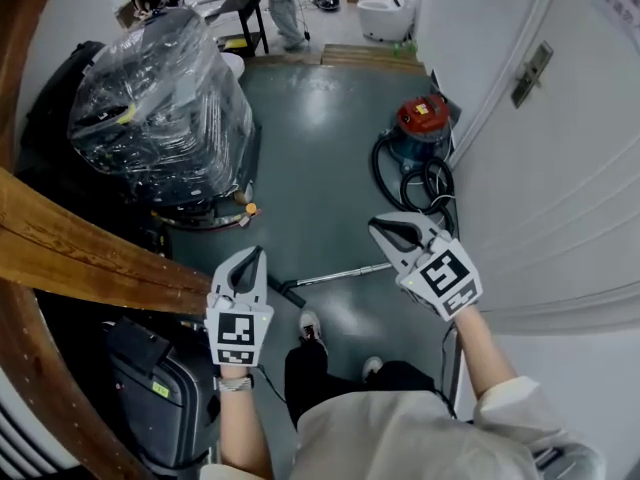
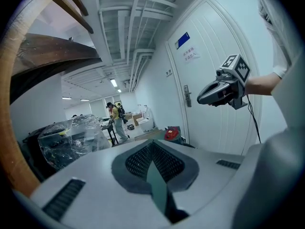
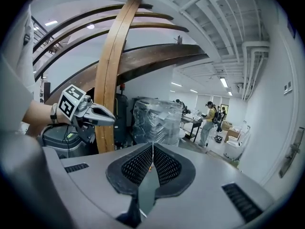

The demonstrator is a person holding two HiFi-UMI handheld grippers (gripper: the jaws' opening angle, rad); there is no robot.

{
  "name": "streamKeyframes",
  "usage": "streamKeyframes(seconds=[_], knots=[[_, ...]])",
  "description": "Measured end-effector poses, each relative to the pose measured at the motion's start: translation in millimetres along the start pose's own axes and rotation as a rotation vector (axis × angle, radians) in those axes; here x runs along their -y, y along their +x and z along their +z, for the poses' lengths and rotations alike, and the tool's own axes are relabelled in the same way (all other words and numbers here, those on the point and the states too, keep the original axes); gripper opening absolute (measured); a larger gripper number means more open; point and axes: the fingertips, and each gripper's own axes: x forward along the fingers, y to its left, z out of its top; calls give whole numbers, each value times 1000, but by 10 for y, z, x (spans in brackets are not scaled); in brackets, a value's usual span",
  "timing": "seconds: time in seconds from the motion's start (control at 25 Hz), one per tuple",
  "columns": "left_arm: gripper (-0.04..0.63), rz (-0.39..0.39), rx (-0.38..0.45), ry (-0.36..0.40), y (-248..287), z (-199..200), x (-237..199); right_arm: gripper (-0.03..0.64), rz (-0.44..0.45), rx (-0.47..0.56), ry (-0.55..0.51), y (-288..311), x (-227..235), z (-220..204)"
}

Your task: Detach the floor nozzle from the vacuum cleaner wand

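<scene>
Chrome wand (image 1: 340, 274) lies flat on grey-green floor (image 1: 310, 138), running across betw. the two grippers in head view. Its dark end, the floor nozzle (image 1: 288, 291), is on the floor just below L gripper's tips and near the person's shoe (image 1: 312, 326); too small to tell if it's joined or apart. L gripper (image 1: 254, 255) is clenched, pads together, nothing betw. them. R gripper (image 1: 376, 224) likewise clamped tight & empty. Both are held above the floor, touching nothing. Red-topped vacuum canister (image 1: 422, 120) stands further off by white door (image 1: 560, 168), black hose (image 1: 408, 183) coiled beside it. Plastic-wrapped load (image 1: 160, 108) and wooden beam (image 1: 80, 253) on L side.
</scene>
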Motion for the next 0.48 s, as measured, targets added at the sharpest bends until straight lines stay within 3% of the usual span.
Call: streamKeyframes(seconds=[0.48], knots=[[0,37,-59,-1,213,-748,-202,31,27,-30,66,460,-47,-694]])
